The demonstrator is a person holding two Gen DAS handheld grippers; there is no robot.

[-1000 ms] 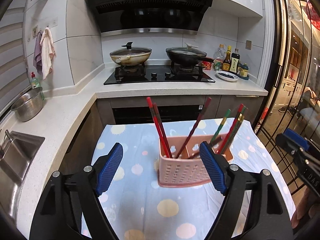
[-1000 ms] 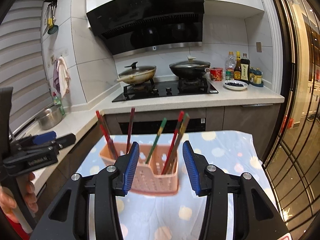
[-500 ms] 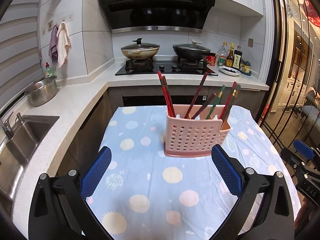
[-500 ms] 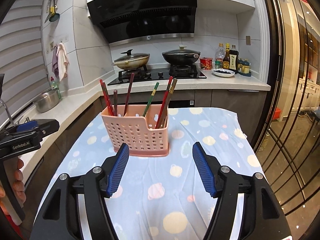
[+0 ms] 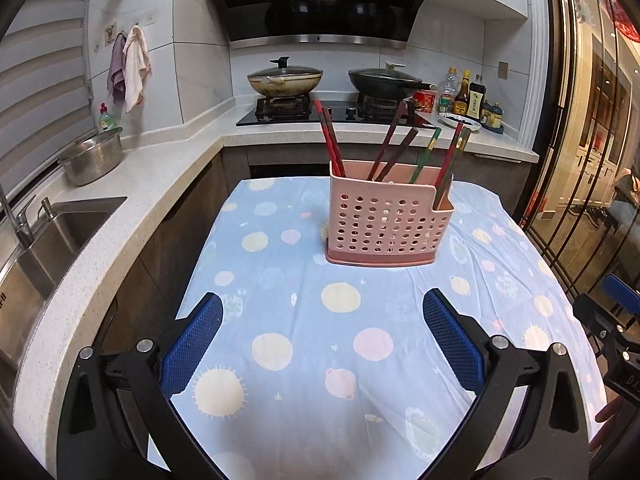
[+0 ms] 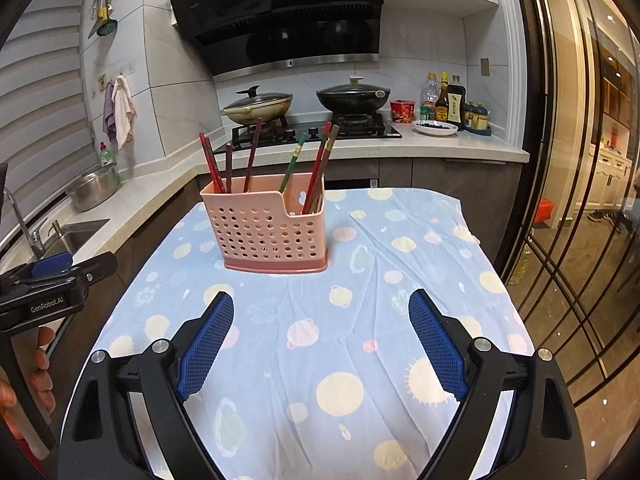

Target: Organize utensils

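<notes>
Ahead, holder (image 5: 388,222) beyond left gripper (image 5: 322,320)

On the spotted tablecloth (image 5: 344,344) the only obstacle was the pink holder (image 5: 386,220), standing at 12 o'clock from both grippers and well apart from them. Its chopsticks (image 5: 394,146) fanned upward and outward, leaning toward 11 and 1 o'clock, so the space above its rim was crowded. Cloth lay bare between the holder and the left gripper (image 5: 322,336), and likewise before the right gripper (image 6: 320,334); both had jaws spread wide with nothing between them, the right's having just been opening. At 9 o'clock the counter (image 5: 120,200) edged the table closely. At 3 o'clock the glass door (image 6: 580,200) stood beyond open floor.
</notes>
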